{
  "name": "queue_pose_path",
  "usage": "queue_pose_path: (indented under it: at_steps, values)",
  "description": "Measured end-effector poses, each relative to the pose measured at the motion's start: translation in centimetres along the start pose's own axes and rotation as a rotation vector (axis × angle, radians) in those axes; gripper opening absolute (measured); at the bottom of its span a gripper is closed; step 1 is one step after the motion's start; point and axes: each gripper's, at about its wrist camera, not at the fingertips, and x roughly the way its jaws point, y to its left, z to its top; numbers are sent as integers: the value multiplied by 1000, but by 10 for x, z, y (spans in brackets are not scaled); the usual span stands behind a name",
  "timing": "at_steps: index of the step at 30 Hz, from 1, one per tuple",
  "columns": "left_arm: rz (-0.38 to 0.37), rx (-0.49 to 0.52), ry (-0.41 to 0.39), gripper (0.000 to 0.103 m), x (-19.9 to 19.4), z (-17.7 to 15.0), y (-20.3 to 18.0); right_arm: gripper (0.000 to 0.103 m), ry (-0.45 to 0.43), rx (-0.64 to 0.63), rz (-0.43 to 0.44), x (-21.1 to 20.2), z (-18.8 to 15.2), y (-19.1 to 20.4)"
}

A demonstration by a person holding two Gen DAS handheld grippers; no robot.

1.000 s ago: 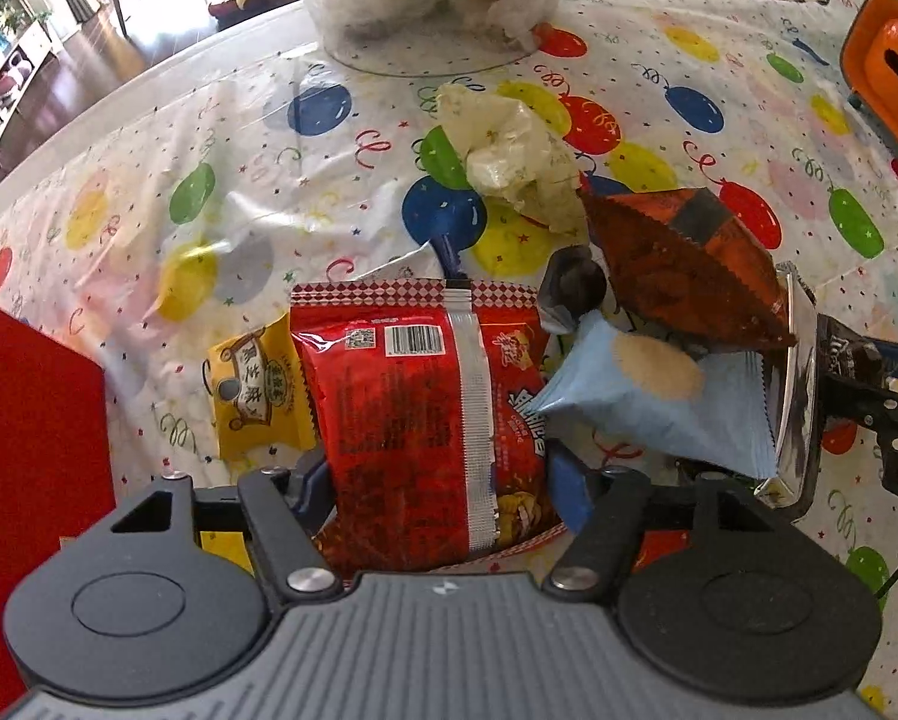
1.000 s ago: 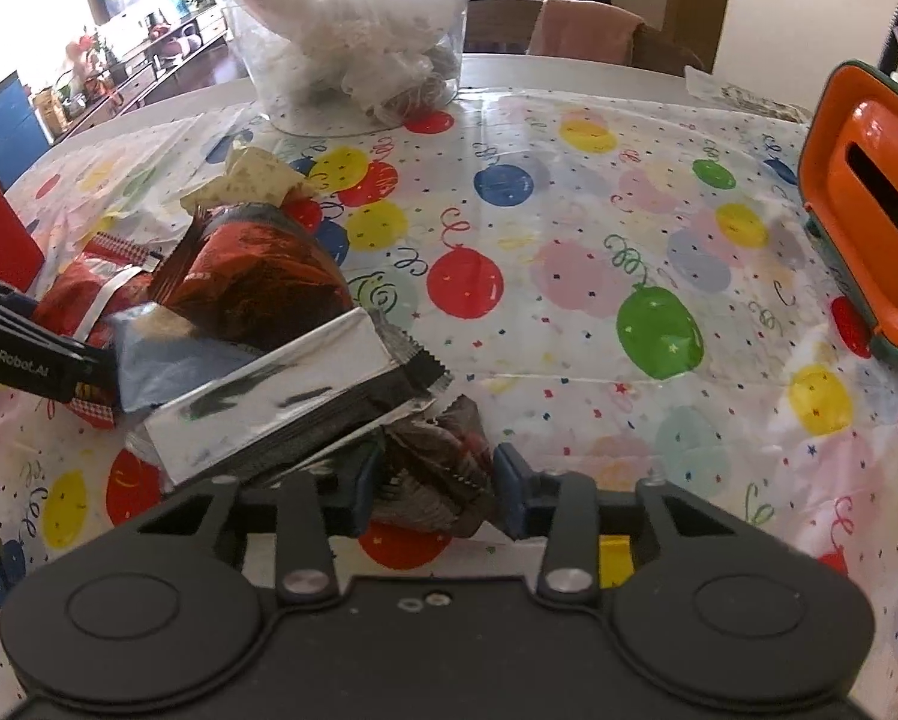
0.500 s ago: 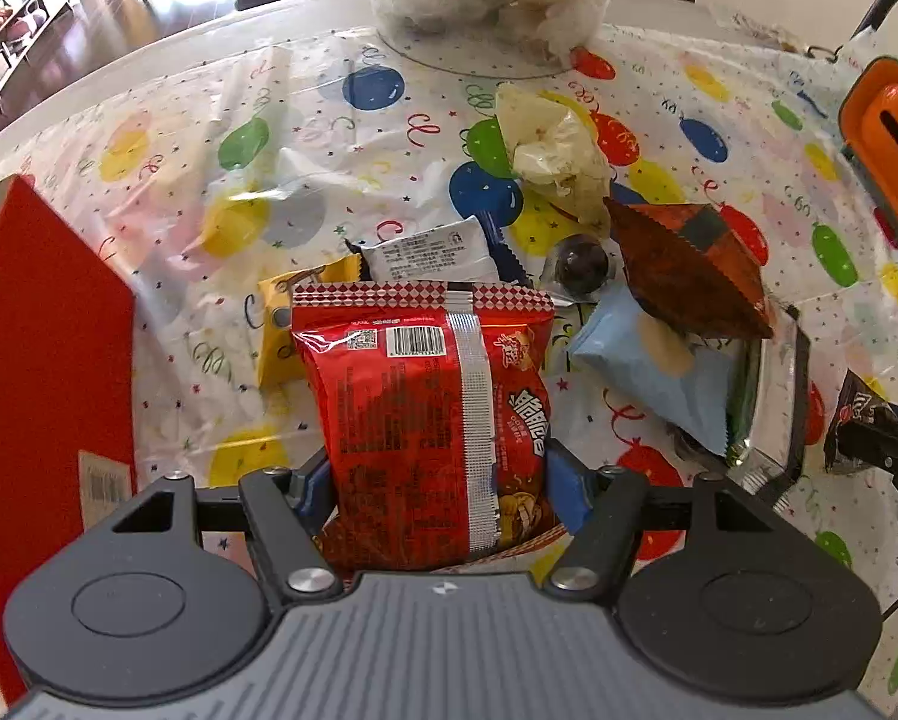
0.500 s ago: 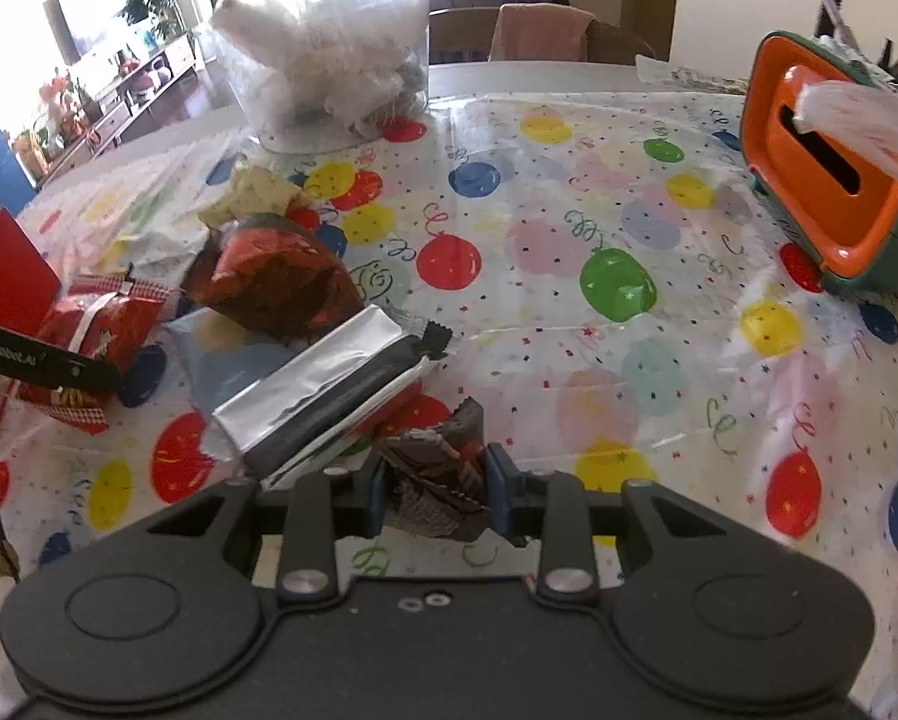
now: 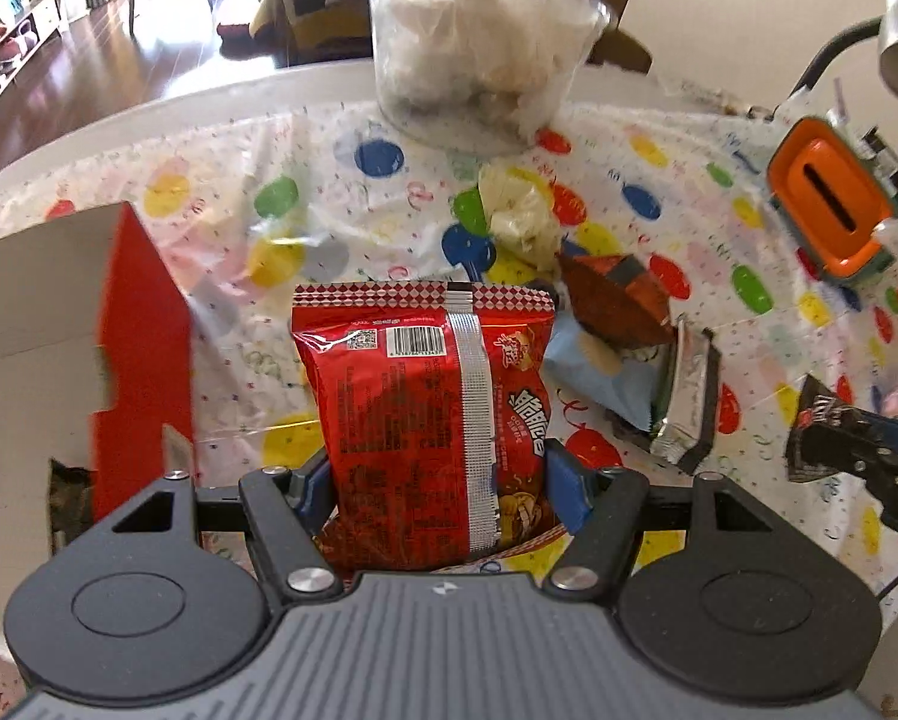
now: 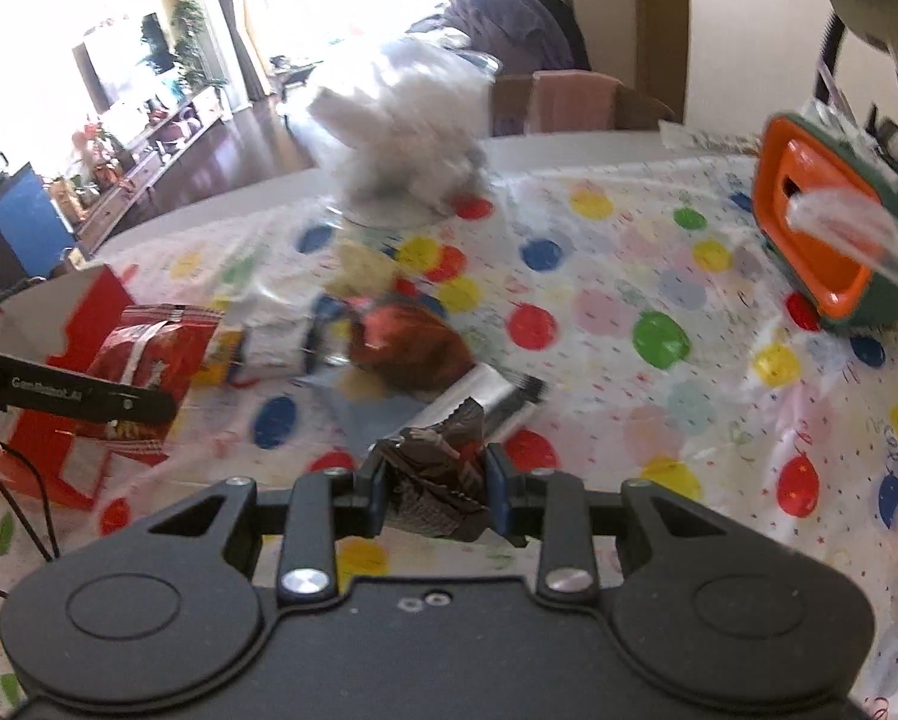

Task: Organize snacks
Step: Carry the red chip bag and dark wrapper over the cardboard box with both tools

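Left wrist view: your left gripper point(image 5: 440, 480) is holding the red snack bag point(image 5: 431, 396) at a middling spread, the blue pads pressing its lower sides while most of the bag is standing up and forward of the jaws, clear of the balloon tablecloth point(image 5: 221, 324). The red box point(image 5: 143, 324) is sitting just off the left jaw, its open side towards you, and it looks like the likely home for this bag, so you are best swinging left and keeping the bag upright so its top edge is clearing the box wall. In the right wrist view, your right gripper point(image 6: 437, 489) is nearly closed, pinching a small dark wrapper point(image 6: 440, 480) between its pads; the remaining snack pile point(image 6: 413, 354) is lying ahead and left of those jaws. The grip on the wrapper is shallow, so you are wise to be moving gently and keeping both hands apart as they are converging on the box.
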Motion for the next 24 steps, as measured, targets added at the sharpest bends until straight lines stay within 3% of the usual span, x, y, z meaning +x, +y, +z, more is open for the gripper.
queue_pose_path:
  at_steps: [14, 24]
  values:
    - [-25, -45, -75, 69, -76, -21, 66, 32, -44, -102, 118, -19, 21, 112]
    - [28, -109, -100, 69, -107, -35, 139, 32, -56, -173, 201, 1, 35, 199]
